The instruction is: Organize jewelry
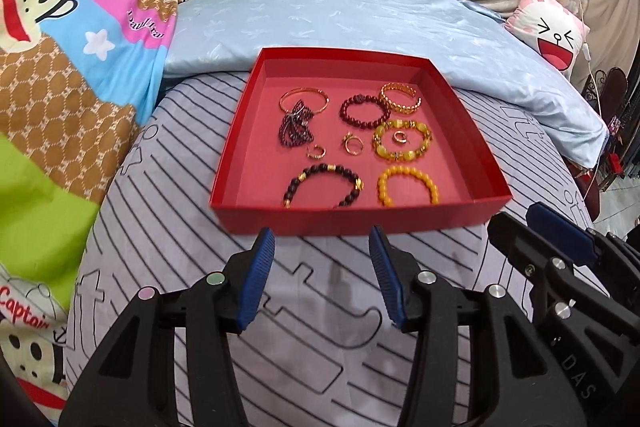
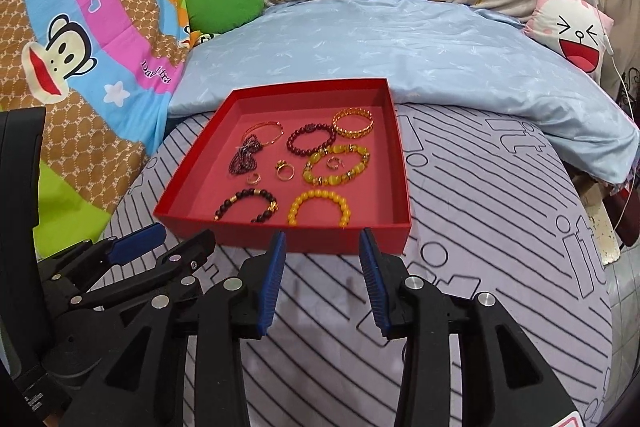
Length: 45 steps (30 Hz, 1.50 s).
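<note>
Bracelets (image 1: 408, 185) half-hidden behind tray (image 1: 352, 217) wall

Bright, even light, soft shadows, sharp focus, strong fisheye bending at edges.

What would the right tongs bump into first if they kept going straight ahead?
Probably the near wall of the red tray. The right tongs are open and point at it; past it lies the yellow bead bracelet. Depth is hard to judge.
</note>
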### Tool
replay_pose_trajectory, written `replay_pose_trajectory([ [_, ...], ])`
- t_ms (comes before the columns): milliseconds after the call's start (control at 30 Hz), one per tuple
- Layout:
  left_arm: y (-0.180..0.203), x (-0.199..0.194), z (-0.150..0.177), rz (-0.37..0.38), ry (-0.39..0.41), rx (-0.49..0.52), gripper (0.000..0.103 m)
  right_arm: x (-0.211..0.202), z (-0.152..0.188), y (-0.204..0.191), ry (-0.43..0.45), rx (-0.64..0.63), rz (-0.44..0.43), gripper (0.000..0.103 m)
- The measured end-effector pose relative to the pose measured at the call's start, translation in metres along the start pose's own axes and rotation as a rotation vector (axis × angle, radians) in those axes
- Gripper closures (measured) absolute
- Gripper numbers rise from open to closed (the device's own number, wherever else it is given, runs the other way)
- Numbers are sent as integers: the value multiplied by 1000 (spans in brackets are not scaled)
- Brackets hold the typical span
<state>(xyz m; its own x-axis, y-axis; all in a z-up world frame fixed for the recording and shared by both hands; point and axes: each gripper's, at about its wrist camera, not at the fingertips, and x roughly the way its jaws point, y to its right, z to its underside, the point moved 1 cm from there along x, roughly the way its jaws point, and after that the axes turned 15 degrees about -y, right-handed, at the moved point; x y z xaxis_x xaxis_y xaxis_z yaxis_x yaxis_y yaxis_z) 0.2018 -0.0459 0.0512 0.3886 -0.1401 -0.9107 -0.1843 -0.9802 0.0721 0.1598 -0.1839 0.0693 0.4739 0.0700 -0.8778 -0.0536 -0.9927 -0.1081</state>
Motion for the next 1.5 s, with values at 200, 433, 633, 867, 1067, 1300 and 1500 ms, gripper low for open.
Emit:
replay_pose_trajectory([
  [200, 1, -8, 13, -16, 0, 1, 54, -7, 12, -2, -2, -2, -1, 65],
  [433, -1, -14, 22, -49, 16, -12, 38, -11, 23, 5, -3, 41, -6, 53],
  [633, -3, -16, 27, -71, 29, -14, 27, -13, 32, 14, 6, 65, 1, 41],
  [867, -4, -17, 31, -99, 40, -27, 18, -18, 33, 14, 25, 45, 48, 30],
  [1067, -8, -17, 33, -123, 41, -41, 15, -18, 32, 11, 27, 20, 65, 27],
  [1300, -13, -18, 34, -120, 60, -62, 15, -14, 33, 15, 5, 47, 37, 18],
  [1500, -15, -18, 33, -117, 57, -84, 14, -13, 34, 15, 13, 46, 56, 11],
])
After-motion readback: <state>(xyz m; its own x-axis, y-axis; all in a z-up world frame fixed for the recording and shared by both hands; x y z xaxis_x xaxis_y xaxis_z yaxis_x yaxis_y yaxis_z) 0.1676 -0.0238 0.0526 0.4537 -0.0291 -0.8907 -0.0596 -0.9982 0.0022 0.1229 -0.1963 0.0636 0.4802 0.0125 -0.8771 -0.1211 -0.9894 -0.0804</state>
